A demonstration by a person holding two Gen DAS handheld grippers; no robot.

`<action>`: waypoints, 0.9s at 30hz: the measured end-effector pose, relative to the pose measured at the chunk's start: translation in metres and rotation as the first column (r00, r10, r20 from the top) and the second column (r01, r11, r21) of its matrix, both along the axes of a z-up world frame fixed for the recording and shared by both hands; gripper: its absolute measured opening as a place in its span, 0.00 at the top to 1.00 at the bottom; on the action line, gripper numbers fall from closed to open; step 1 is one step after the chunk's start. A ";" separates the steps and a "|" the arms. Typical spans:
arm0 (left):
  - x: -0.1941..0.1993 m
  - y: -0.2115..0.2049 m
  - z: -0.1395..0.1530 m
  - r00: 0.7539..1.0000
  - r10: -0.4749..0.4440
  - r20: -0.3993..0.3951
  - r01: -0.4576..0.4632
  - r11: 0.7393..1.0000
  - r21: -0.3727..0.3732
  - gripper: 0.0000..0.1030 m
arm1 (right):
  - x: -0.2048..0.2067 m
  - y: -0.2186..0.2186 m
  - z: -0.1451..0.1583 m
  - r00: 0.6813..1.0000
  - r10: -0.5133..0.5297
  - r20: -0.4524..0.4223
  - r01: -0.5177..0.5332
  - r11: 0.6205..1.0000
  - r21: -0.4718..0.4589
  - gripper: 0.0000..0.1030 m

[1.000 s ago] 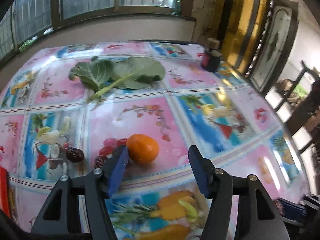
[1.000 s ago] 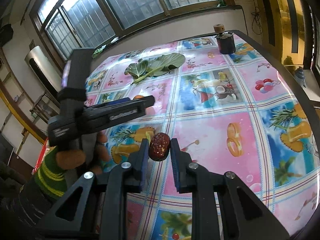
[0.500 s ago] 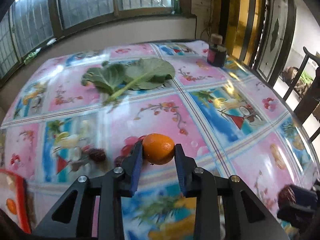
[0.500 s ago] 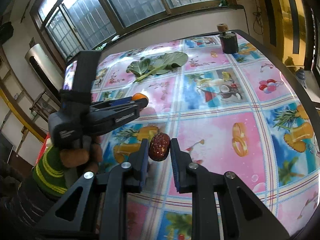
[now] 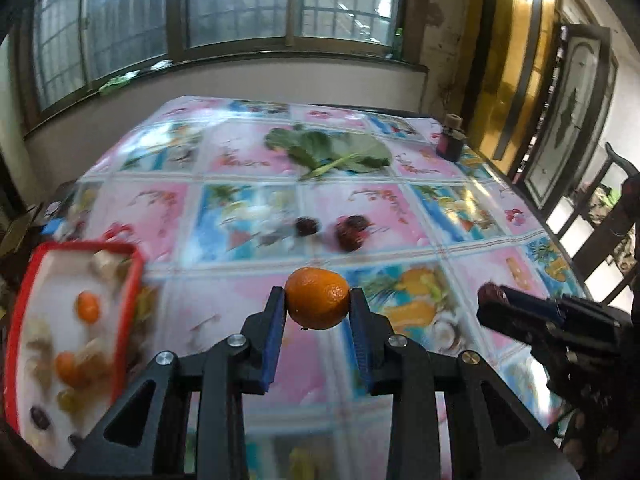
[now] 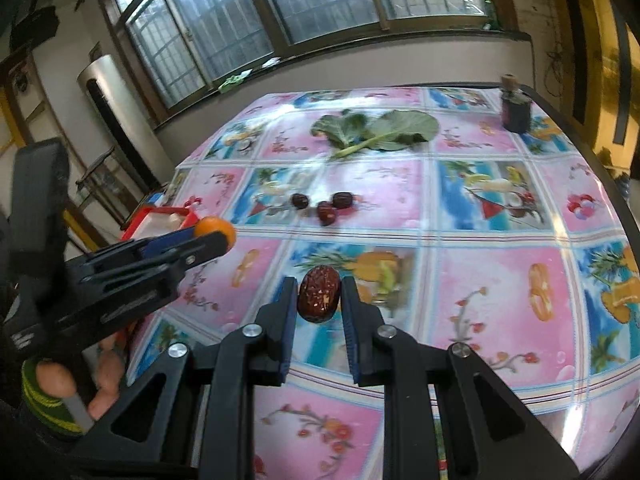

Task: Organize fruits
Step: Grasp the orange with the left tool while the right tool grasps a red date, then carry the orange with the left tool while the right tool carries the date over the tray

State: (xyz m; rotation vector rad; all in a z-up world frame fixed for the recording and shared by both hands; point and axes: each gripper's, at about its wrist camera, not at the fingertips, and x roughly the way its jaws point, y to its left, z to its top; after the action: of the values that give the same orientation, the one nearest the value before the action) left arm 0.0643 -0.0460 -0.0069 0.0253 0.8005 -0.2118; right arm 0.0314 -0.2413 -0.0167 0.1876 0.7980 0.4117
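Observation:
My left gripper (image 5: 318,304) is shut on an orange tangerine (image 5: 317,297) and holds it above the table; it also shows in the right wrist view (image 6: 214,232). My right gripper (image 6: 319,296) is shut on a dark red date (image 6: 319,294), lifted off the cloth; it shows at the right of the left wrist view (image 5: 494,294). A red-rimmed white tray (image 5: 132,264) at the left holds tangerines (image 5: 87,307) and other fruit. Three loose dates (image 6: 326,213) lie mid-table.
The table has a glossy fruit-print cloth (image 6: 480,280). A big green leaf (image 6: 380,130) lies at the far side. A dark bottle with a cork (image 6: 515,110) stands at the far right corner. Chairs (image 5: 608,216) stand beyond the right edge.
My left gripper closed on the tangerine, lifted it and swung left, bringing the red tray into view. My right gripper kept hold of the date and rose slightly.

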 end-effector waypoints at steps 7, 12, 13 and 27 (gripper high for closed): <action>-0.035 0.042 0.010 0.996 0.084 0.020 -0.084 0.996 0.009 0.70 | -0.003 0.046 0.006 0.995 0.098 0.007 -0.098 0.995 -0.027 0.77; -0.054 0.074 0.014 0.991 0.133 0.032 -0.134 0.991 0.002 0.70 | -0.004 0.085 0.012 0.984 0.175 0.018 -0.174 0.984 -0.048 0.77; -0.056 0.079 0.015 0.989 0.142 0.035 -0.142 0.990 0.003 0.70 | -0.005 0.093 0.014 0.982 0.188 0.018 -0.187 0.981 -0.050 0.77; -0.097 0.179 0.007 0.955 0.297 0.016 -0.296 0.953 -0.062 0.70 | 0.006 0.182 0.020 0.940 0.341 0.016 -0.338 0.937 -0.088 0.77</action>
State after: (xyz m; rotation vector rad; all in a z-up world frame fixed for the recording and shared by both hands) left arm -0.0322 0.1333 -0.0001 -0.1475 0.7618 0.0497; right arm 0.0377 -0.0592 0.0030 -0.0383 0.8171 0.7046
